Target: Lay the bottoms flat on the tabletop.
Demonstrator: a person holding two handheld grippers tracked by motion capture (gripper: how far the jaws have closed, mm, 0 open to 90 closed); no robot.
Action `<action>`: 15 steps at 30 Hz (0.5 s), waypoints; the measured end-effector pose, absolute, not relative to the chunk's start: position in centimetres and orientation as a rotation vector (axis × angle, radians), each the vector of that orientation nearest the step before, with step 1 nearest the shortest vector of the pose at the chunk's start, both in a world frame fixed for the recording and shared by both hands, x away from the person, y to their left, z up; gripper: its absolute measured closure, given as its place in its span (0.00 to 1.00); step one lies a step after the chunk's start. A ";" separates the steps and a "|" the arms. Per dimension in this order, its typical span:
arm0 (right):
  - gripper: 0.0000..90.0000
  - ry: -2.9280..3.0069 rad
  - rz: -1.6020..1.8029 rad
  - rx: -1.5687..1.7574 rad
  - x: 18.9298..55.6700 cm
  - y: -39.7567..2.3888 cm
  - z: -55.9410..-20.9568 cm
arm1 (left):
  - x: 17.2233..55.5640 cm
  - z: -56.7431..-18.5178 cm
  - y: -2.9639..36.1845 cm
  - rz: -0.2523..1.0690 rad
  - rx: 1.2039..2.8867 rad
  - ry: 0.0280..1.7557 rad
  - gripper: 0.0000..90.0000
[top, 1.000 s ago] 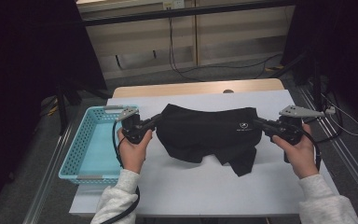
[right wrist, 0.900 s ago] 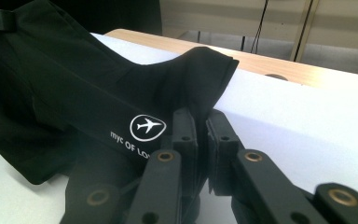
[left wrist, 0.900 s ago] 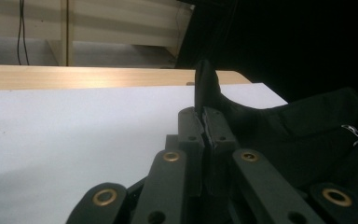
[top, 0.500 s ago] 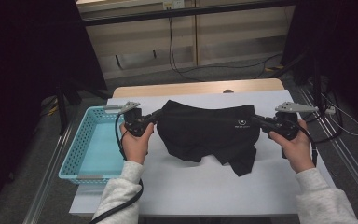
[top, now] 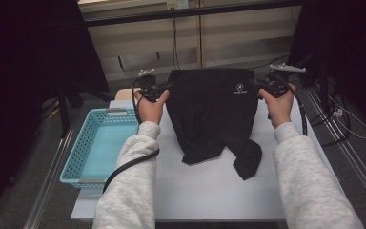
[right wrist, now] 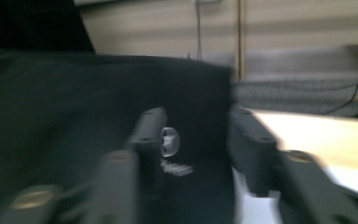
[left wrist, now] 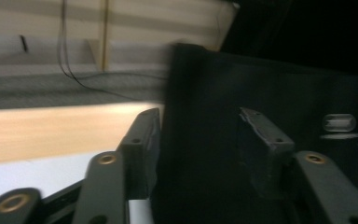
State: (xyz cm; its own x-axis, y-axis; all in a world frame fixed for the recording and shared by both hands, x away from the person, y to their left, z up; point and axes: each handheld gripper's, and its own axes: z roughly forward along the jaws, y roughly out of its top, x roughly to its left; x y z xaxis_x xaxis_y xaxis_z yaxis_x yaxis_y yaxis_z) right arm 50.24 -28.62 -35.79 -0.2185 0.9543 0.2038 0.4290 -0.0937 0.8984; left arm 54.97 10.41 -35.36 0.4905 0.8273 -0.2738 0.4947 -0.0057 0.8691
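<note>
Across the upper middle of the high view, a black fabric garment with a small white logo (top: 212, 114) hangs stretched between the two grippers, its lower part draped on the white rectangular tabletop (top: 205, 186) at the centre of the frame. At its upper left corner sits the left gripper (top: 164, 88), at its upper right corner the right gripper (top: 257, 85); from this view I cannot tell how their jaws stand. A light blue perforated plastic basket (top: 83, 162) sits at the left edge of the tabletop.

Seen in the left gripper view, the two black jaws stand apart, having just been opening, with the garment (left wrist: 270, 93) between them and filling the right half of the frame.

Though blurred, the right gripper view likewise shows jaws apart, just opened, the garment's edge (right wrist: 74, 121) with its white logo between them.
</note>
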 end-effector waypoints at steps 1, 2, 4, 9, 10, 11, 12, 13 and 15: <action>0.47 1.708 1.251 1.513 50.1 -28.1 -36.4 | 54.6 -35.8 10.1 0.378 1.679 1.135 0.51; 0.43 1.744 1.225 1.508 49.9 -27.8 -36.8 | 54.2 -36.4 9.8 0.355 1.704 1.118 0.45; 0.44 1.834 1.217 1.458 48.5 -27.4 -38.2 | 53.1 -37.8 9.2 0.307 1.748 1.077 0.38; 0.34 1.961 1.134 1.397 43.7 -27.1 -40.9 | 49.7 -40.6 8.4 0.277 1.844 1.012 0.28; 0.32 1.975 1.107 1.368 42.3 -27.1 -41.2 | 49.2 -40.7 8.4 0.265 1.857 1.004 0.27; 0.31 1.979 1.097 1.355 41.5 -27.1 -41.4 | 48.5 -40.9 8.5 0.265 1.860 0.994 0.26; 0.31 1.983 1.089 1.346 40.4 -27.1 -41.6 | 47.8 -41.0 8.5 0.269 1.862 0.983 0.25; 0.31 1.997 1.086 1.331 39.4 -27.1 -41.8 | 46.9 -41.0 8.6 0.264 1.884 0.957 0.24; 0.30 2.024 1.094 1.314 37.5 -26.9 -42.4 | 45.8 -41.1 8.7 0.254 1.893 0.927 0.23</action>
State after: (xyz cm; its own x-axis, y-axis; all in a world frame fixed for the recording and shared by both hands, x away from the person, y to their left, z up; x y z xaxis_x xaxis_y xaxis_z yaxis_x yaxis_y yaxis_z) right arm 37.54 -26.88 -42.37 -0.4188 0.9077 0.0243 0.5175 0.2166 0.8278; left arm 45.75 8.66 -41.09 0.6877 0.6953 -0.2089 0.4912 -0.2337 0.8391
